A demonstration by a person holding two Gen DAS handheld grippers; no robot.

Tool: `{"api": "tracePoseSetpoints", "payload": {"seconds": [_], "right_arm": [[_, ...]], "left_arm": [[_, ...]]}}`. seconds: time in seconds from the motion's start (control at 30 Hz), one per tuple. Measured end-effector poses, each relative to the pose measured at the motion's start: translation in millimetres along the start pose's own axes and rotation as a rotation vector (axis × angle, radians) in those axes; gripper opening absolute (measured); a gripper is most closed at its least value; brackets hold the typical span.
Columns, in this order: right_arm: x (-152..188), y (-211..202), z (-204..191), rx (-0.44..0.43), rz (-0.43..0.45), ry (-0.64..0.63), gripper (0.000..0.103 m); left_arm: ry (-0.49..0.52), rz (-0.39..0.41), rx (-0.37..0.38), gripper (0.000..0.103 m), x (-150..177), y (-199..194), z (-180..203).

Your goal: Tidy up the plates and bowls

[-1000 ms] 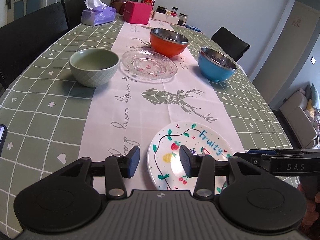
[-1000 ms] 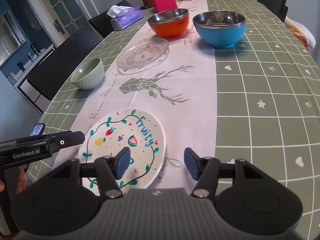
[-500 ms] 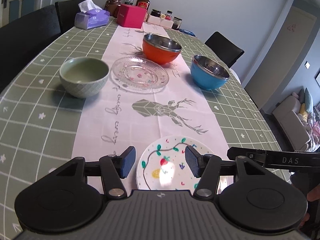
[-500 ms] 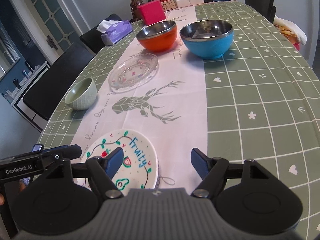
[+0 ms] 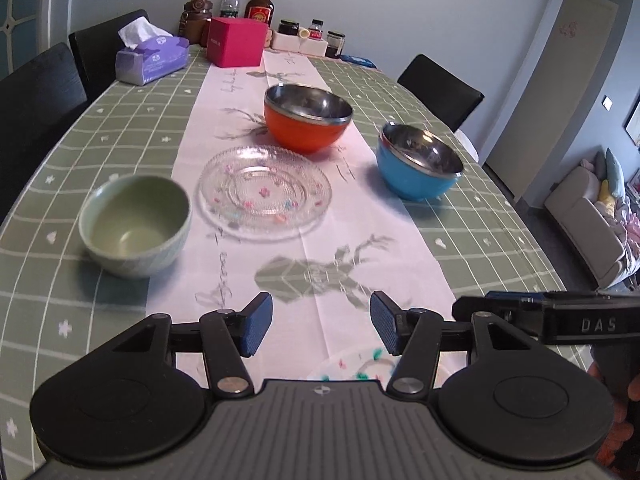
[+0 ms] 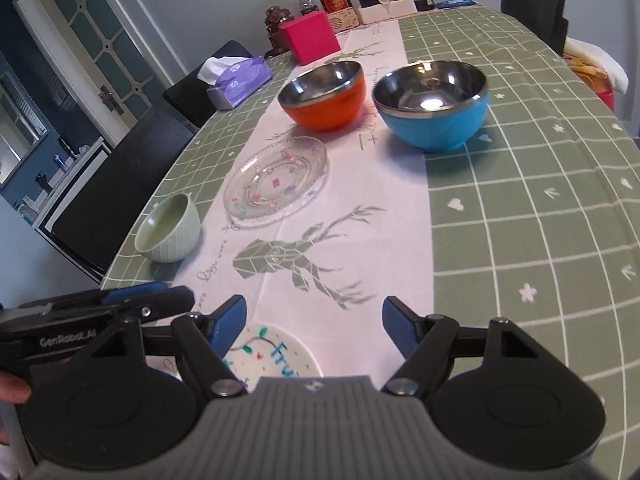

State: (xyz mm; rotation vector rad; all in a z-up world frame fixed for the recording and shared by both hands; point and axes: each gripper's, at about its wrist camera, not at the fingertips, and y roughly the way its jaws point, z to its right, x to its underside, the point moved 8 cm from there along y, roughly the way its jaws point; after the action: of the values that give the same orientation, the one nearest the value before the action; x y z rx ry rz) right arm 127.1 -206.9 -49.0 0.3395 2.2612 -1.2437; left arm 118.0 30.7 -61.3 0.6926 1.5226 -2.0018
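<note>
Five dishes are laid out on the table [image 5: 100, 136]. A clear glass plate [image 5: 265, 191] is set on the pale runner [image 5: 360, 264] down the middle, with a light green bowl [image 5: 134, 224] just beside it on the checked cloth. Behind the glass plate an orange bowl [image 5: 307, 122] is placed, steel-lined and upright, and a blue bowl [image 5: 418, 166] of the same kind is seen apart from it, at the runner's edge — partly on the green squares. A white plate painted with fruit [image 6: 272, 354] lies nearest, at the near end of the runner, largely hidden by the gripper bodies.

Both tools are held above the table, pointed downward. The left gripper [image 5: 321, 326] is seen with its blue pads spread wide and nothing between them but the runner; its jaws have just been opening. The right gripper [image 6: 314, 322] is likewise spread wide, its jaws also just opened further, with only a rim of the painted plate showing below its left pad and nothing gripped.

At the far end a purple tissue pack [image 5: 152, 60], a pink box [image 5: 236, 42], bottles [image 5: 260, 6] and small jars [image 5: 316, 30] are gathered. Black chairs [image 5: 440, 88] are drawn up along the sides.
</note>
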Motion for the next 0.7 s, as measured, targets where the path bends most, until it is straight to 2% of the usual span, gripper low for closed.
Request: {"api": "tracePoseSetpoints", "payload": {"seconds": [0.17,0.23,0.4,0.47,0.53,0.6,0.7], "right_arm": [[-21,23,-3,-0.021,-0.010,0.017,0.072],[-30,33,-2,-0.026,-0.016,0.033,0.068],[-51,64,-1,-0.078,-0.045,0.103,0.061],[-58,78,0,-0.099,-0.054,0.132,0.057],[-64,93,2,-0.104,-0.063,0.155,0.048],[-69,107,5,-0.097,-0.072,0.179,0.045],[-74,126,10,-0.103,-0.089,0.231,0.029]], "left_arm": [[0.005,0.023,0.018,0.066,-32,14,-9],[0.000,0.032,0.018,0.066,-45,20,-14],[-0.067,0.046,0.015,0.064,-66,31,-32],[-0.079,0.050,0.022,0.064,-68,32,-33],[-0.078,0.053,0.020,0.064,-68,31,-32],[-0.068,0.053,0.022,0.064,-66,30,-30],[-0.057,0.045,0.022,0.064,-63,32,-29]]}}
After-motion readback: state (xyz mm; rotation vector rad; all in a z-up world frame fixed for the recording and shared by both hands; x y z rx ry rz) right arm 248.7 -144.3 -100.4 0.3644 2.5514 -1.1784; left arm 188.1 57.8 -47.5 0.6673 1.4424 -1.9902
